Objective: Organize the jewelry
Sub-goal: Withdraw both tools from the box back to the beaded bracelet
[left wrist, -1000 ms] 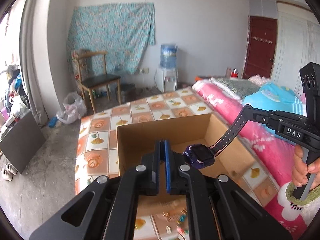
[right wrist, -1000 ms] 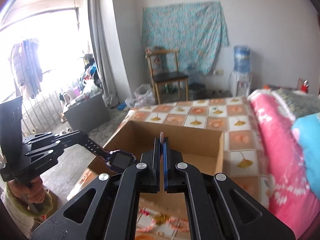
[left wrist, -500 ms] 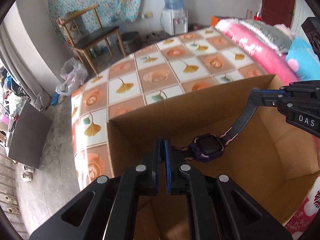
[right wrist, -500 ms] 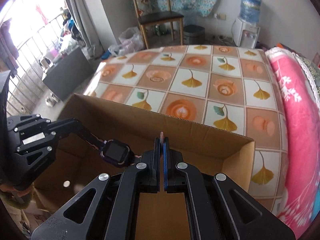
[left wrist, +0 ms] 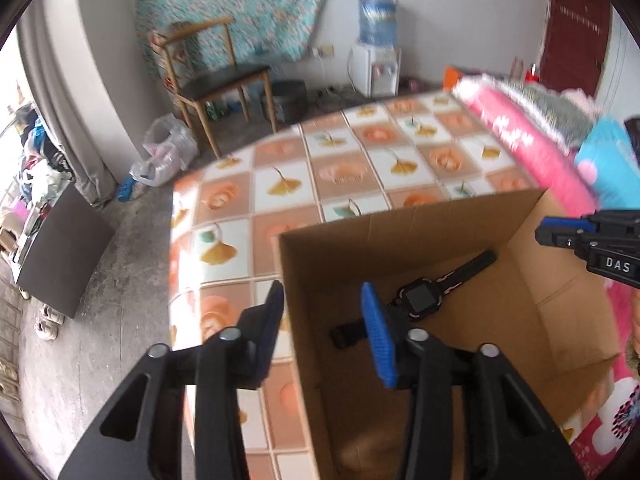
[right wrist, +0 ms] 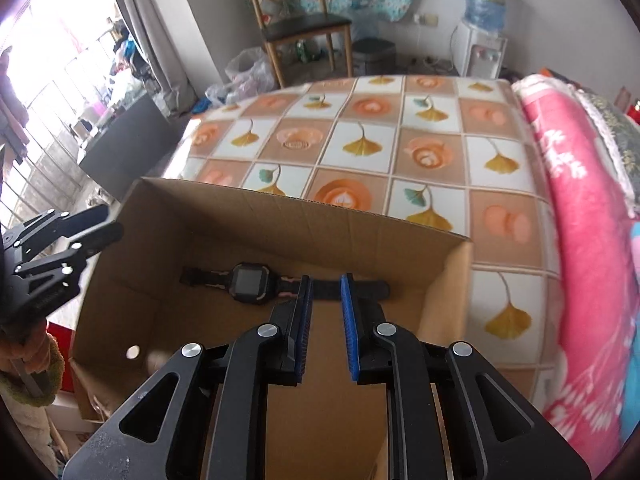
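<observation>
On the bed, over a tiled-pattern cover (right wrist: 360,148) of orange roses and yellow leaves: one open cardboard box (right wrist: 304,216), flaps up, brown inside

Item 1, watch (right wrist: 250,283): dark square-faced wristwatch with a black strap showing pink edging, lying flat on the box floor near the far wall, strap stretched out to both sides; seen also from the left wrist view (left wrist: 420,298), face up, one strap end toward the far right corner. Nothing grips it

Item 2, left gripper (left wrist: 322,300): jaws spread wide and just been opening, blue ribbed pad on the right finger, nothing between them; the near-left wall of the box stands in the gap, one finger outside over the cover, the other above the box interior. Watch lies just beyond the right finger, apart from it as far as can be told

Item 3, right gripper (right wrist: 324,288): jaws parted a little and just been opening, blue pads facing each other, empty; tips hang over the strap's right half, contact not clear. From the left wrist view its tip (left wrist: 560,232) enters at the right edge above the box

Surroundings: wooden chair (left wrist: 216,76) with dark seat, water dispenser (left wrist: 376,60), pink blanket (right wrist: 580,208) along the bed's right side, patterned cloth (left wrist: 240,4) on the wall
</observation>
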Motion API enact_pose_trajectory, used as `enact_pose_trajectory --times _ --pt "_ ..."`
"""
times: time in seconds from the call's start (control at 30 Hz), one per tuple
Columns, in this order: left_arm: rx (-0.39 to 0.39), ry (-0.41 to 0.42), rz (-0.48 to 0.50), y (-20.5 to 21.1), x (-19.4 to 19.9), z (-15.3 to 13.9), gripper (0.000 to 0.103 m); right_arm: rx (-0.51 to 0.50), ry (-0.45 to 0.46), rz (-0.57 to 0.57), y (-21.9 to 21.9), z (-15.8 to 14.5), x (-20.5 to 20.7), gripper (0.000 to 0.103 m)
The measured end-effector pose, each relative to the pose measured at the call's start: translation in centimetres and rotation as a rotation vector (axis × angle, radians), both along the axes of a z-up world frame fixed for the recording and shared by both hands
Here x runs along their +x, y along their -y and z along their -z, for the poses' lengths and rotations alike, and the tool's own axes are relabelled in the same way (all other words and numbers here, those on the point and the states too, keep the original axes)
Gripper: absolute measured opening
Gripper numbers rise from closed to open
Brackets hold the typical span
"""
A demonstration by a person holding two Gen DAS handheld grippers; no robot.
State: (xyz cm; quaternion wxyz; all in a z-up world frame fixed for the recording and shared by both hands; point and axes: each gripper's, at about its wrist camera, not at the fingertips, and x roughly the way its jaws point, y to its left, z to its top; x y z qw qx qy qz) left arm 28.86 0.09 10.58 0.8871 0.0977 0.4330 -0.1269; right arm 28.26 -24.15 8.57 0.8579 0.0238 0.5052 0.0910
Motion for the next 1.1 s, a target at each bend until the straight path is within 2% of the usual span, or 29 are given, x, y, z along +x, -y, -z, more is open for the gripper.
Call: enact_pose_trajectory --times 0.17,0.23,0.33,0.4,0.5,0.57,0.63,0.73,0.83,0.93,1.0,1.03,1.07,1.1 --pt "-0.071 0.084 -0.007 -2.4 -6.2 -3.2 0.058 0.097 0.07 0.03 1.9 -3.3 -5.3 0.016" --pt "-0.096 0.111 0.001 -3.0 -8.9 -3.8 0.064 0.154 0.118 0.025 2.4 -4.5 -8.5 0.019" --pt "-0.127 0.146 0.001 -3.5 -13.7 -3.8 0.076 0.186 0.172 0.014 2.6 -5.1 -12.9 0.024" --pt "-0.138 0.141 -0.016 -3.6 -16.6 -2.5 0.081 0.184 0.184 0.01 2.4 -4.4 -15.9 0.028" --pt "-0.16 0.052 -0.051 -3.7 -19.0 1.7 0.083 0.141 0.148 0.03 1.6 -0.7 -19.6 0.032" --pt "-0.147 -0.019 -0.085 -3.4 -19.3 5.1 0.083 0.107 0.096 0.062 1.3 1.9 -20.4 0.032" --pt "-0.1 -0.071 -0.128 -3.0 -19.5 8.5 0.083 0.089 0.024 0.105 1.0 5.1 -20.7 0.032" --pt "-0.068 -0.13 -0.173 -2.8 -19.0 11.9 0.083 0.044 -0.04 0.148 0.5 8.2 -20.9 0.032" --pt "-0.052 -0.156 -0.186 -2.7 -18.8 13.7 0.083 -0.003 -0.058 0.168 -0.1 9.9 -20.5 0.032" --pt "0.005 -0.111 -0.177 -2.1 -19.1 14.1 0.092 -0.088 -0.06 0.17 -1.0 10.9 -20.1 0.032" --pt "0.005 -0.109 -0.19 -2.4 -18.9 14.3 0.098 -0.114 -0.042 0.161 -1.5 11.0 -19.8 0.038" --pt "-0.012 -0.114 -0.195 -2.7 -19.0 14.4 0.098 -0.139 -0.037 0.151 -1.8 11.1 -19.6 0.044" --pt "-0.031 -0.117 -0.2 -3.1 -19.0 14.5 0.098 -0.162 -0.036 0.144 -2.1 11.2 -19.4 0.054" --pt "-0.028 -0.109 -0.197 -3.0 -19.1 14.5 0.098 -0.175 -0.036 0.144 -2.2 11.2 -19.3 0.059"
